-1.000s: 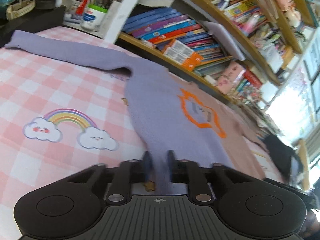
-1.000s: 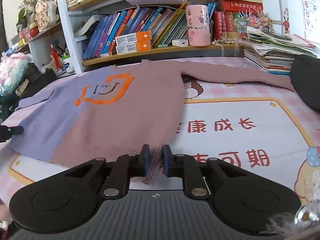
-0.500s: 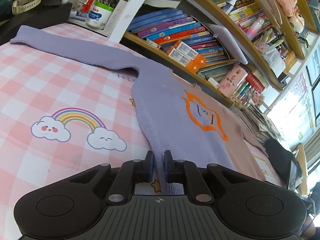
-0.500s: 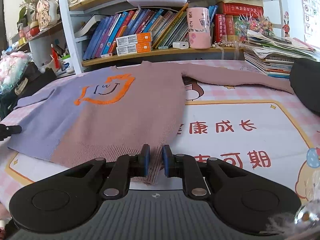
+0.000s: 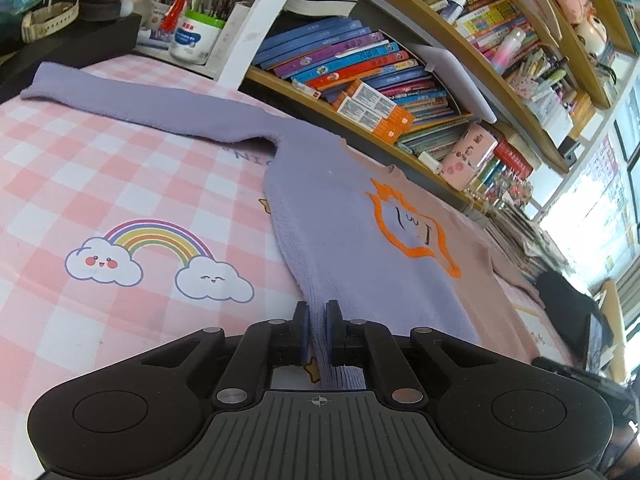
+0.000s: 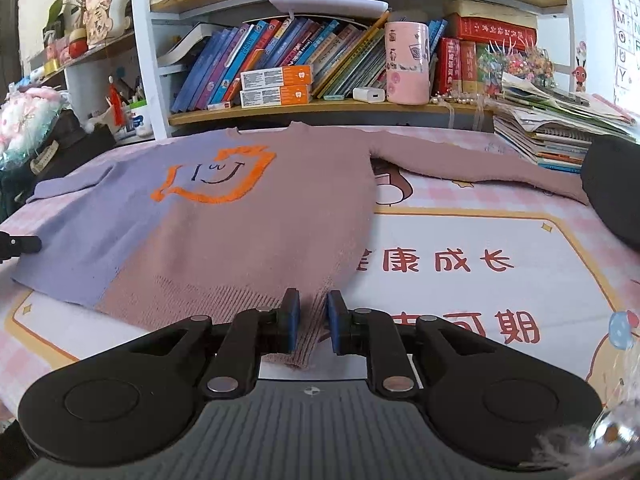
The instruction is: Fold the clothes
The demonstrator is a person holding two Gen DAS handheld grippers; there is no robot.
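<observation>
A knit sweater (image 6: 248,232), half lilac and half dusty pink with an orange outline on the chest, lies spread flat on the pink printed table cover (image 6: 460,264), sleeves out to both sides. My left gripper (image 5: 317,320) is shut on the lilac corner of the sweater's hem (image 5: 332,364). My right gripper (image 6: 311,312) stands around the pink corner of the hem (image 6: 304,340); its jaws have parted and the cloth lies loose between them. The left gripper's finger shows at the left edge of the right wrist view (image 6: 20,245).
A bookshelf (image 6: 320,108) full of books runs along the table's far edge. A stack of papers and notebooks (image 6: 560,128) and a dark object (image 6: 612,188) sit at the right. A pen holder (image 5: 192,36) stands at the far left corner.
The sweater has settled flat on the table. My right gripper's jaws have opened a little off the pink hem. My left gripper still grips the lilac hem and has drawn back slightly.
</observation>
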